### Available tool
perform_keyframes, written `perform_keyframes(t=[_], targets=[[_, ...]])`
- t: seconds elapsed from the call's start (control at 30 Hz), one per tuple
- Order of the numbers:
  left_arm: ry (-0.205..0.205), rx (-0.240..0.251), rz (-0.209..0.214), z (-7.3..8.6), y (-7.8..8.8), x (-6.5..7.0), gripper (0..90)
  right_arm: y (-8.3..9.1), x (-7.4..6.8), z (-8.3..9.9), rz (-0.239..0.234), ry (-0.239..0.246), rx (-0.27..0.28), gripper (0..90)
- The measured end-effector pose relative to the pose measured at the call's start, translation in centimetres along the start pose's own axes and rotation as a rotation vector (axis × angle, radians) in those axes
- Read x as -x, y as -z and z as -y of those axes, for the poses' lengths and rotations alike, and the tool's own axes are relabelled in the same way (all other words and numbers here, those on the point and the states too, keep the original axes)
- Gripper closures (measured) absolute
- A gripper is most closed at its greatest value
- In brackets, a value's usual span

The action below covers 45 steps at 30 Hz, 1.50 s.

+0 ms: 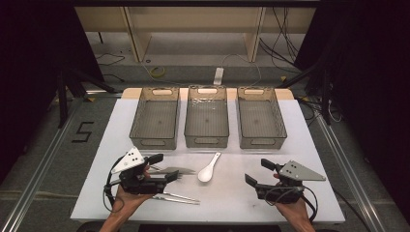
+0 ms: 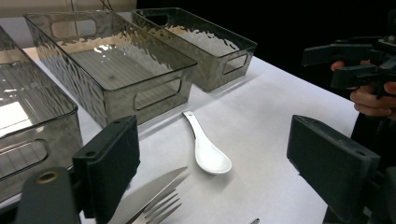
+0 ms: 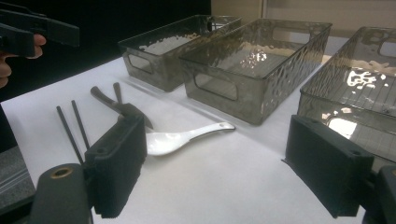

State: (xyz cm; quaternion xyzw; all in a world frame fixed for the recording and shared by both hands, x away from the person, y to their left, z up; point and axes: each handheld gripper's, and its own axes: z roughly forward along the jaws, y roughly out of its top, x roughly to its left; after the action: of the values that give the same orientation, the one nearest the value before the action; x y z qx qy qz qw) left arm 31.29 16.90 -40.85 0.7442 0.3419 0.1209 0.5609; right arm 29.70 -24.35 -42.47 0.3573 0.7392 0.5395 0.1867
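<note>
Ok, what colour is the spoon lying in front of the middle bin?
White, glossy. The spoon shows best in the left gripper view.

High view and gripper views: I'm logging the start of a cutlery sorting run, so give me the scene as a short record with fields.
surface: white table
bins: three clear bins in a row at the far side, all look empty
spoon: white spoon lying in front of the middle bin
knife and fork: knife and fork together, left of the spoon
chopsticks: chopsticks near the table's front edge
left gripper: left gripper open, holding nothing, above the knife and fork
right gripper: right gripper open, holding nothing, over bare table
</note>
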Motion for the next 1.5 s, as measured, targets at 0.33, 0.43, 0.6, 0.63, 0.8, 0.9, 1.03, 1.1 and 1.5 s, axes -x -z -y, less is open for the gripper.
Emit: perform_keyframes(t=[0.33,0.43,0.6,0.63,0.8,0.9,1.03,1.1,1.5], targets=[[-0.012,-0.053,0.001,-0.3,-0.4,-0.5,16.8,0.0,0.0,0.0,-0.005,-0.003,0.002,21.4],[-0.005,-0.069,0.004,-0.5,-0.5,-0.8,17.0,-0.1,0.1,0.0,-0.007,-0.003,0.001,21.5],[-0.011,-0.105,0.002,-0.7,-0.7,-0.9,17.0,-0.1,0.1,0.0,-0.005,-0.006,0.004,21.6],[-0.011,-0.105,0.002,-0.7,-0.7,-0.9,17.0,-0.1,0.1,0.0,-0.005,-0.007,0.001,21.7],[-0.028,-0.191,-0.009,-1.0,-1.2,-1.2,17.0,-0.1,0.2,0.0,-0.007,-0.017,-0.002,21.8],[-0.033,-0.234,0.001,-1.1,-1.5,-1.3,17.0,-0.2,0.3,0.0,-0.009,-0.018,-0.002,21.8],[-0.06,-0.312,0.013,-1.3,-2.0,-1.5,17.0,-0.3,0.3,0.0,-0.012,-0.021,-0.01,21.9],[-0.084,-0.356,0.009,-1.6,-2.2,-1.6,17.1,-0.3,0.2,0.0,-0.015,-0.023,-0.013,21.9],[-0.17,-0.558,-0.022,-3.4,-3.6,-2.7,19.8,-0.4,0.2,0.0,-0.021,-0.018,-0.028,22.0]])
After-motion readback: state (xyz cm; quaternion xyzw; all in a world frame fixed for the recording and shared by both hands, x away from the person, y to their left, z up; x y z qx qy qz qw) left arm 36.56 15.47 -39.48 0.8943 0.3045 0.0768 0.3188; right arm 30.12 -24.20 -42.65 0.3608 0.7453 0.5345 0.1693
